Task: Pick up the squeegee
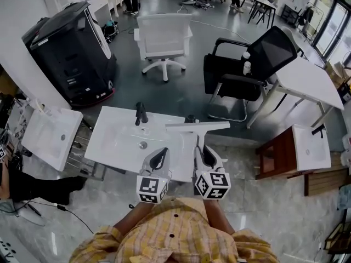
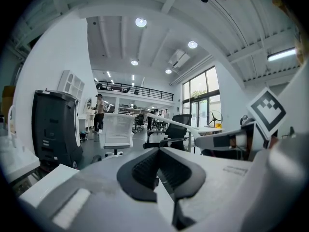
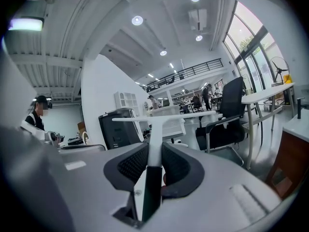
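Our right tool (image 3: 154, 151) is clamped on the handle of the squeegee (image 3: 155, 129), its pads pressing either side of the white stem. The squeegee lies straight ahead of that tool. Its handle runs along the line of the jaws, away from us, and its blade forms a crossbar at the far end, level and square to the handle. In the head view the blade hangs over the far edge of the white counter (image 1: 118, 141), to the right of the faucet (image 1: 141, 113). We judge it to be clear of the surface. The right tool points forward and only slightly downward. Our left tool (image 2: 158, 153) sits just beside it on its left, jaws together on nothing, also near level.
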### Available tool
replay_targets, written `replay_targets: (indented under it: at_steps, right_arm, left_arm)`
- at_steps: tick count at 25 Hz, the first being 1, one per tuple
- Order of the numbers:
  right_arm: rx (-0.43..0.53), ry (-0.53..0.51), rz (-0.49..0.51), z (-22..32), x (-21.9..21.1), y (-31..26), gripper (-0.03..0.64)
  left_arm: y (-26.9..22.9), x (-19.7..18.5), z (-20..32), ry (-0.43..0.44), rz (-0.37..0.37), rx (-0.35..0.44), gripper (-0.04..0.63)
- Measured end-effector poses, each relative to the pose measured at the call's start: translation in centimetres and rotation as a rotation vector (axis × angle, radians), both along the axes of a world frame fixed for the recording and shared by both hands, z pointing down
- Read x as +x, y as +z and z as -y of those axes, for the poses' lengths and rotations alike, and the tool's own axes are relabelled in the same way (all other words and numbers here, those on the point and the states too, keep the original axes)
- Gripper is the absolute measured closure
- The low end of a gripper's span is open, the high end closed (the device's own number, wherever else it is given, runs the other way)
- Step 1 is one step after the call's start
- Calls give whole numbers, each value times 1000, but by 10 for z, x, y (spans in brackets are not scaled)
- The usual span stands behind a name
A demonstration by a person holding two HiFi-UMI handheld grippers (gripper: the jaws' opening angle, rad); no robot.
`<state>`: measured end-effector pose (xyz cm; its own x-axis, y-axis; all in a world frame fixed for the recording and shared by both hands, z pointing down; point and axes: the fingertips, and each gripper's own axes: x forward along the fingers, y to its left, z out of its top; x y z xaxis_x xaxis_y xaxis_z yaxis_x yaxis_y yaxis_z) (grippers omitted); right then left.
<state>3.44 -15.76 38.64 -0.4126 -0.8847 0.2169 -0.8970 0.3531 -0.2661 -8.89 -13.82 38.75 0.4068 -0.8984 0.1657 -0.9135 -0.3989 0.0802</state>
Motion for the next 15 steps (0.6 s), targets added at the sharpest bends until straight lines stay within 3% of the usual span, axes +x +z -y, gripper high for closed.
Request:
replay_targets:
  at_steps: [15]
  right_arm:
    - [14, 12, 26, 5, 13, -2, 526]
  left_arm:
    - [3, 8, 6, -5, 10, -3, 594]
